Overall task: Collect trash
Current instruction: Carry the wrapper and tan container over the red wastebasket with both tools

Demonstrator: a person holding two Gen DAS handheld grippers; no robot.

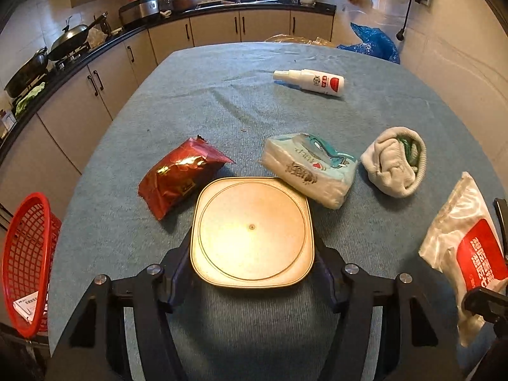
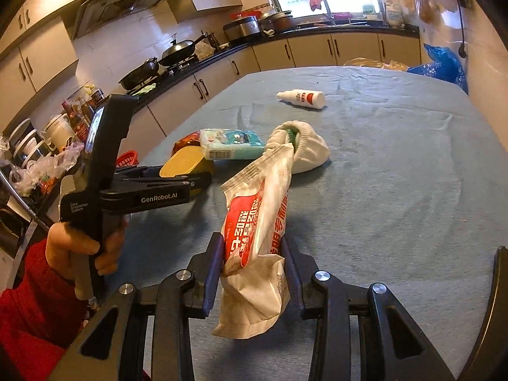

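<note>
My left gripper (image 1: 252, 263) is shut on a beige square container (image 1: 252, 231), holding it by its sides just above the blue table; it also shows in the right wrist view (image 2: 182, 162). My right gripper (image 2: 252, 254) is shut on a white and red wet-wipe packet (image 2: 257, 216), lifted off the table; the packet also shows in the left wrist view (image 1: 466, 247). A red snack bag (image 1: 179, 177), a teal tissue pack (image 1: 312, 168), a rolled white sock (image 1: 395, 160) and a white spray bottle (image 1: 312, 82) lie on the table.
A red mesh basket (image 1: 27, 263) sits off the table's left edge. The blue tablecloth (image 1: 222, 101) covers the table. A blue plastic bag (image 1: 374, 43) lies at the far right corner. Kitchen counters with pans run along the left and back.
</note>
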